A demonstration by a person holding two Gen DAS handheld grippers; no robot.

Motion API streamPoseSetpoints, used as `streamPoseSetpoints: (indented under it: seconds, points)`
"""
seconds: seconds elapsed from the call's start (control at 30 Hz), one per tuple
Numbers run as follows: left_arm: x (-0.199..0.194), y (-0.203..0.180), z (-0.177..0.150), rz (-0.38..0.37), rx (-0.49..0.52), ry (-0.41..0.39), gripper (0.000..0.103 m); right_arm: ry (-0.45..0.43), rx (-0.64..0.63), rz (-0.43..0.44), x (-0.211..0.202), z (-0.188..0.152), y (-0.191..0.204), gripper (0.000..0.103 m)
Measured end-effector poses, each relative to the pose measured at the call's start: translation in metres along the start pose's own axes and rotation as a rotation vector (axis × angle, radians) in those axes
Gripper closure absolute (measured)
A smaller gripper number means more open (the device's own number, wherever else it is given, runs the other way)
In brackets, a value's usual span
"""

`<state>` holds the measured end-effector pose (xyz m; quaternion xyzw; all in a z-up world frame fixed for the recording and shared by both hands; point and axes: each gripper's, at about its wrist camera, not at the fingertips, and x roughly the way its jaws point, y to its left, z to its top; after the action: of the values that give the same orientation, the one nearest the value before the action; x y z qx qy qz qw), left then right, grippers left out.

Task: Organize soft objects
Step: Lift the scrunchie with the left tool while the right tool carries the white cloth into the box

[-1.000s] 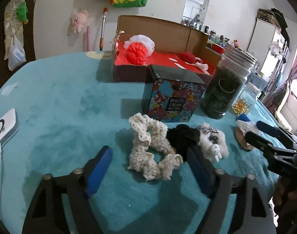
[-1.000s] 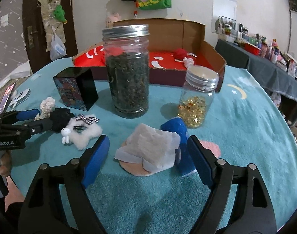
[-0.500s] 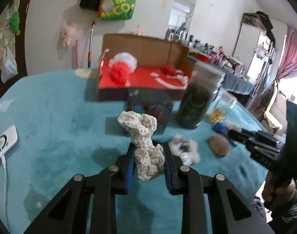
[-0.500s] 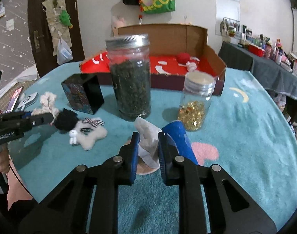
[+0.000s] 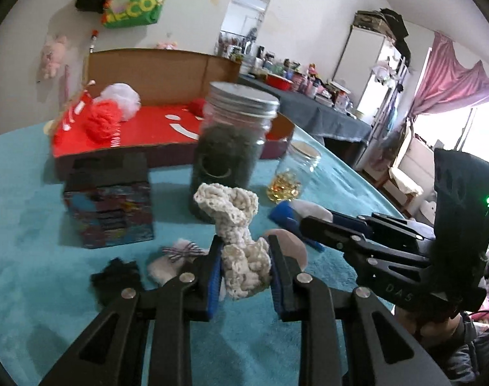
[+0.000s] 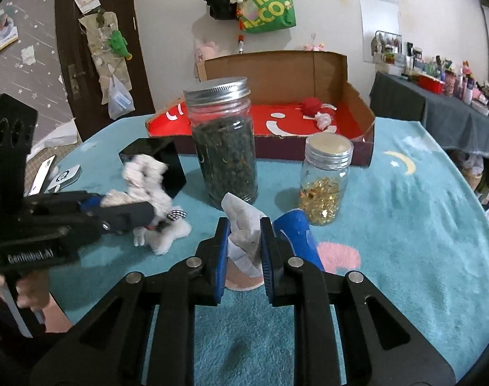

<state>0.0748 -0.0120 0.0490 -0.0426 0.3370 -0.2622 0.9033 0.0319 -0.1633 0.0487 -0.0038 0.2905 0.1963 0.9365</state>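
Observation:
My left gripper [image 5: 244, 273] is shut on a cream crochet scrunchie [image 5: 236, 225] and holds it above the teal table; it also shows in the right wrist view [image 6: 141, 177]. My right gripper [image 6: 244, 251] is shut on a white cloth [image 6: 244, 225], lifted over a tan round pad [image 6: 241, 278]. A black scrunchie [image 5: 115, 276] and a white fluffy clip with a checked bow [image 6: 167, 231] lie on the table. A cardboard box with a red floor [image 6: 292, 122] stands behind, holding a red pompom [image 5: 103, 122] and a white pouf [image 5: 125, 99].
A tall jar of dark leaves [image 6: 223, 144], a small jar of gold bits [image 6: 324, 180] and a black patterned box [image 5: 111, 199] stand before the cardboard box. A blue object [image 6: 297, 238] lies right of my right gripper. A white device [image 6: 64, 177] lies at the left.
Both grippers closed, the left on the cream scrunchie and the right on the white cloth, and lifted them off the table. The left one swung right, toward the jars.

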Motion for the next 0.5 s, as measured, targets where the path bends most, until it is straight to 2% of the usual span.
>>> streamPoseSetpoints:
  seconds: [0.1, 0.5]
  points:
    - [0.0061, -0.0024, 0.0018, 0.0, 0.001, 0.008, 0.076, 0.005, 0.014, 0.024, 0.0021, 0.0013, -0.0024, 0.086]
    - [0.0119, -0.0013, -0.0011, -0.002, 0.0, 0.028, 0.076, 0.011, 0.005, 0.033, 0.0064, 0.0009, 0.0018, 0.086]
